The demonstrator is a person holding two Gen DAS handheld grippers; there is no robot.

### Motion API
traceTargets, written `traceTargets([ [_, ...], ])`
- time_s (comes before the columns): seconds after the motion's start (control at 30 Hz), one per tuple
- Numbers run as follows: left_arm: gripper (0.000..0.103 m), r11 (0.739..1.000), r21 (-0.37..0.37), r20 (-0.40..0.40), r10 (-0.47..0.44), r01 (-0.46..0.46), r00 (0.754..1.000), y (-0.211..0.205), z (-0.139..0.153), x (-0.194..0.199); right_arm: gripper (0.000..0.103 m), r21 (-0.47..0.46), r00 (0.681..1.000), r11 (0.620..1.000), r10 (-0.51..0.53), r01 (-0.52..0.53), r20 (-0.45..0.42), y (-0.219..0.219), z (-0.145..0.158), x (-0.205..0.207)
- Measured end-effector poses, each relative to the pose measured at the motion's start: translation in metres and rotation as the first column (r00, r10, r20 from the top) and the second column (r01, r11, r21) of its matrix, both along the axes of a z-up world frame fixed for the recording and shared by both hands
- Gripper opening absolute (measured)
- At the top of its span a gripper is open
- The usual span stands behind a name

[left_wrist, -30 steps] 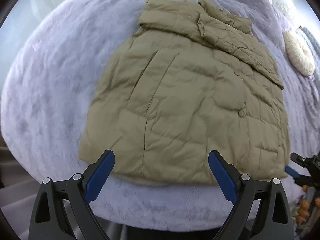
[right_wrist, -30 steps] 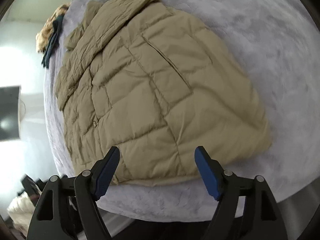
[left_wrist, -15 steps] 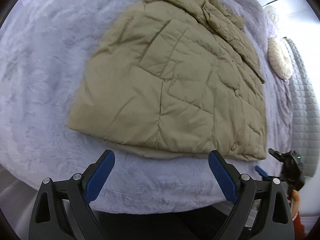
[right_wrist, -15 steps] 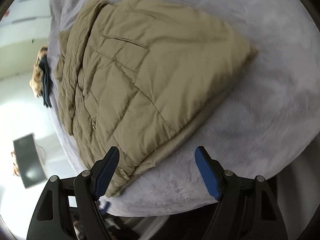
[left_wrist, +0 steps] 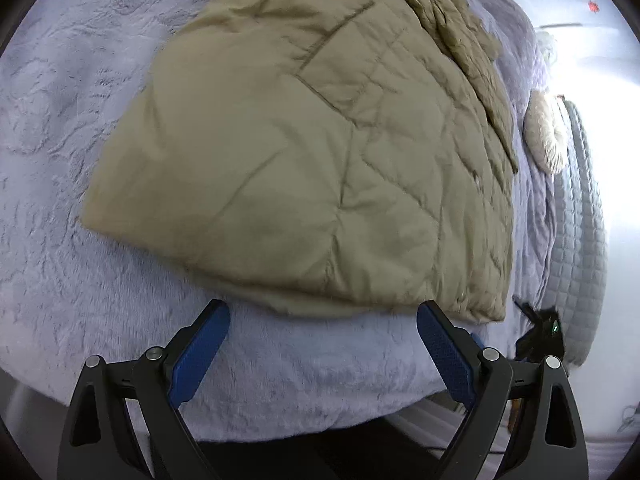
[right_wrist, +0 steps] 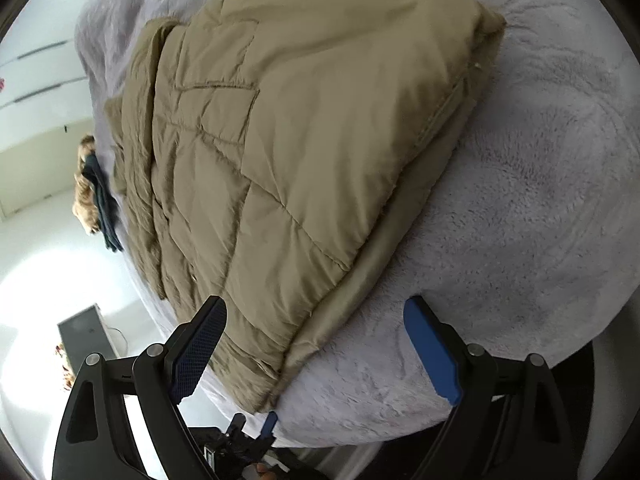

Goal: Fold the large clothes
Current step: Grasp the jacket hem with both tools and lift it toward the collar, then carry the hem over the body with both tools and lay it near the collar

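Here the tan quilted puffer jacket (left_wrist: 320, 152), its collar cut off at the frame's top, lies on the lilac plush bed (left_wrist: 60, 160) just above both grippers' wide, empty jaws.

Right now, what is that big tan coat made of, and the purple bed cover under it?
The coat looks like smooth, faintly shiny woven shell over puffy filling: stitched quilt lines, soft bulges. The bed cover looks like plush fleece: fuzzy, matte, swirled nap.

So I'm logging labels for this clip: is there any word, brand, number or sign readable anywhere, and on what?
None is readable.
Puffy khaki quilted jacket: no tag or print shows.
Fuzzy lavender blanket: none.
Small red mark on the white wall: too small and blurred to read.
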State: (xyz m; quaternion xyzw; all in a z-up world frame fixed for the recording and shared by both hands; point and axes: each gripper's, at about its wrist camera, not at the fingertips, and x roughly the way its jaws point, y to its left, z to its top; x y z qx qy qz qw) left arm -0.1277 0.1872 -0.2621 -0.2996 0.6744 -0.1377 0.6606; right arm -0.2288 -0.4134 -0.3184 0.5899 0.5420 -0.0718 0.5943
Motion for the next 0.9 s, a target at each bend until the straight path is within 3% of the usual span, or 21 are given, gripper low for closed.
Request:
traceTargets([
  [0.2, 0.095, 0.996, -0.075, 0.040, 0.051, -0.048, 0.998, -0.005, -0.006, 0.028, 0.092, 0.034, 0.996, 0.997, -0.077, 0.075, 0.046, -0.009, -0.012, 0.002],
  [0.5, 0.093, 0.997, -0.073, 0.087, 0.025, -0.019, 0.996, -0.023, -0.001, 0.052, 0.092, 0.114, 0.972, 0.973, -0.214, 0.202, 0.102, -0.008, -0.025, 0.001],
  [0.6, 0.072, 0.998, -0.055, 0.101, 0.016, -0.010, 0.995, -0.024, 0.002, 0.059, 0.091, 0.120, 0.970, 0.973, -0.209, 0.195, 0.123, -0.005, -0.020, 0.005],
  [0.63, 0.057, 0.999, -0.052, 0.102, 0.016, -0.010, 0.995, -0.024, 0.001, 0.061, 0.090, 0.126, 0.970, 0.974, -0.205, 0.189, 0.134, -0.005, -0.018, 0.007],
  [0.67, 0.050, 0.999, -0.051, 0.104, 0.018, -0.012, 0.994, -0.023, 0.002, 0.062, 0.083, 0.127, 0.970, 0.975, -0.201, 0.184, 0.135, -0.006, -0.017, 0.008],
  [0.7, 0.043, 0.999, -0.052, 0.108, 0.020, -0.014, 0.994, -0.021, 0.003, 0.064, 0.065, 0.128, 0.973, 0.976, -0.191, 0.174, 0.130, -0.006, -0.016, 0.011],
  [0.73, 0.037, 0.998, -0.062, 0.120, 0.027, -0.020, 0.992, -0.020, 0.007, 0.066, 0.053, 0.132, 0.976, 0.977, -0.181, 0.165, 0.122, -0.006, -0.016, 0.013],
  [0.77, 0.033, 0.998, -0.067, 0.129, 0.026, -0.018, 0.991, -0.018, 0.010, 0.066, 0.027, 0.135, 0.980, 0.979, -0.168, 0.152, 0.110, -0.007, -0.017, 0.017],
  [0.8, 0.027, 0.998, -0.068, 0.142, 0.018, -0.008, 0.990, -0.018, 0.014, 0.067, 0.014, 0.131, 0.983, 0.981, -0.154, 0.141, 0.098, -0.008, -0.018, 0.019],
  [0.9, 0.027, 0.998, -0.052, 0.199, -0.007, 0.018, 0.980, -0.022, 0.038, 0.075, 0.011, 0.082, 0.991, 0.994, -0.083, 0.074, 0.108, -0.013, -0.003, 0.034],
])
